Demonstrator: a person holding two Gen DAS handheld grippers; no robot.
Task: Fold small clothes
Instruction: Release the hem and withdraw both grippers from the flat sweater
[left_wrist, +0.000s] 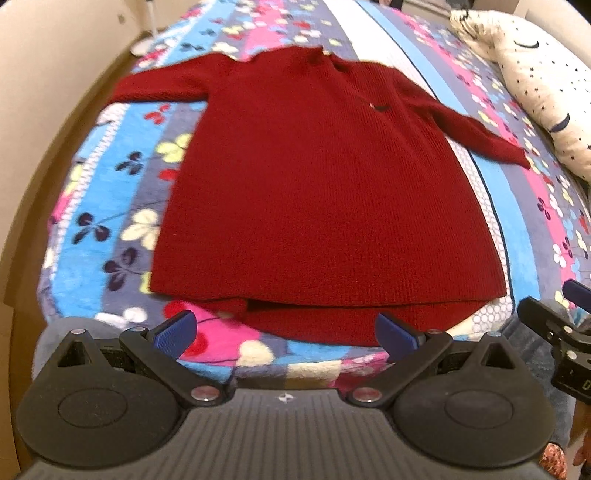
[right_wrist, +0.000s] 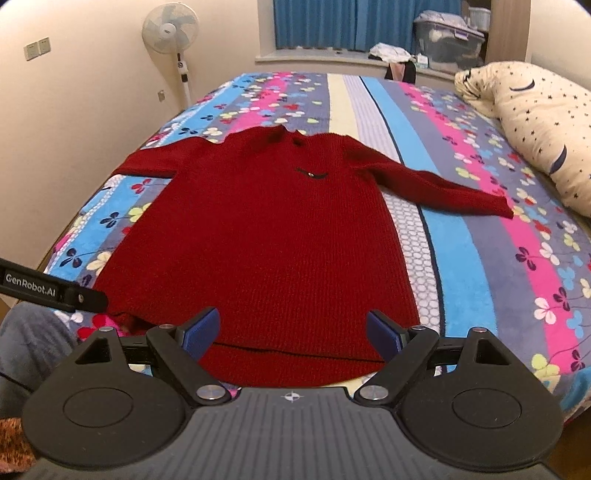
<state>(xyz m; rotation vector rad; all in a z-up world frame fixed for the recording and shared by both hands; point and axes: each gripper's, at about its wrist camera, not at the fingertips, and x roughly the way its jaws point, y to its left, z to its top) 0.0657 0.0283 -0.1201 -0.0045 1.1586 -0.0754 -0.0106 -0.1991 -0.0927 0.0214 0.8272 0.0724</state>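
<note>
Red knit sweater (right_wrist: 258, 236) is lying flat, front up, on the striped floral bed (right_wrist: 480, 266), sleeves spread, so it looks prepped for a first fold. Left gripper (left_wrist: 284, 332) and right gripper (right_wrist: 291, 330) are both hovering just short of the sweater's hem, jaws spread wide, grasping nothing. Far left cuff is running off the bed edge, hard to make out; hem's underlayer is partly hidden.

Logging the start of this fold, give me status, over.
Left gripper open, right gripper open, both empty at the hem. Red sweater flat on bedspread, sleeves out, unfolded. Pillow off to the right, not touching.
</note>
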